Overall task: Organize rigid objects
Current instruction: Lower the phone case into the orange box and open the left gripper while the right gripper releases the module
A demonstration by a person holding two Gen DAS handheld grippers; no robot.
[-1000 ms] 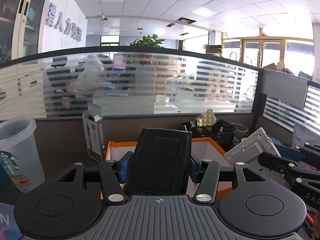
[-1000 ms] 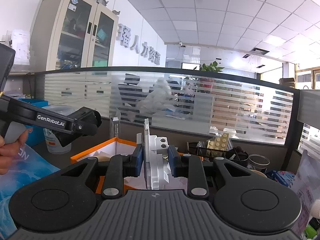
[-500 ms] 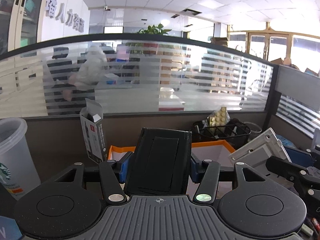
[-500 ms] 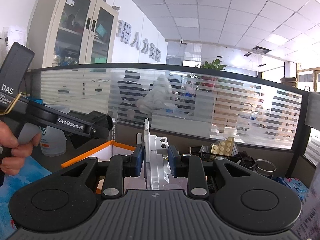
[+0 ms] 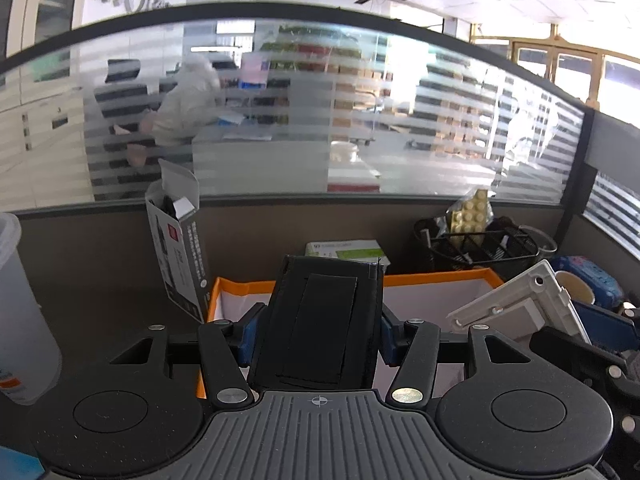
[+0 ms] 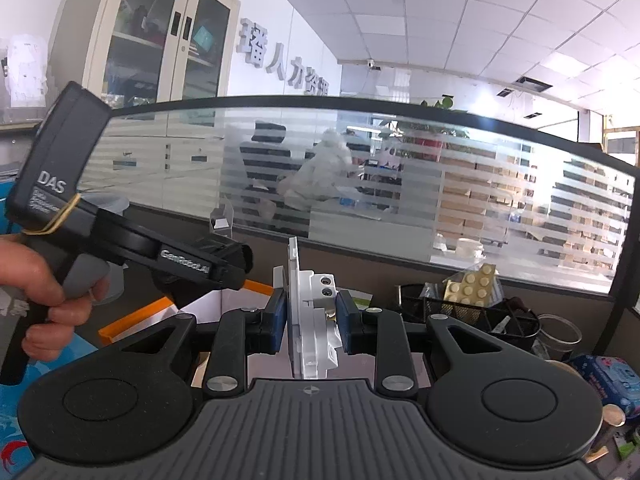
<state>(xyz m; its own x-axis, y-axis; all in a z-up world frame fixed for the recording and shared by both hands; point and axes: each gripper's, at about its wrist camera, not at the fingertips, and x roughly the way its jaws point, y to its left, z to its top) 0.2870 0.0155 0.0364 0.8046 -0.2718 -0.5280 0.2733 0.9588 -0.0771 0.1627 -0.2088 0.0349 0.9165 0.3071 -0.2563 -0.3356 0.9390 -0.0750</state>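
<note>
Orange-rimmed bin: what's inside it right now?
The orange-rimmed bin shows white inner walls and nothing visible resting against them. Its floor is mostly covered by the left gripper, shut on a black block, so contents underneath cannot be ruled out.

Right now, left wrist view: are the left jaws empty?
No, the left gripper is shut on a flat black pouch, held upright between its blue pads over the orange-rimmed box.

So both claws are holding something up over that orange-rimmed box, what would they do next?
Probably lower one item in. The left gripper grips a flat black block, the right gripper a white plastic switch module; both hover above the orange-rimmed white box.
</note>
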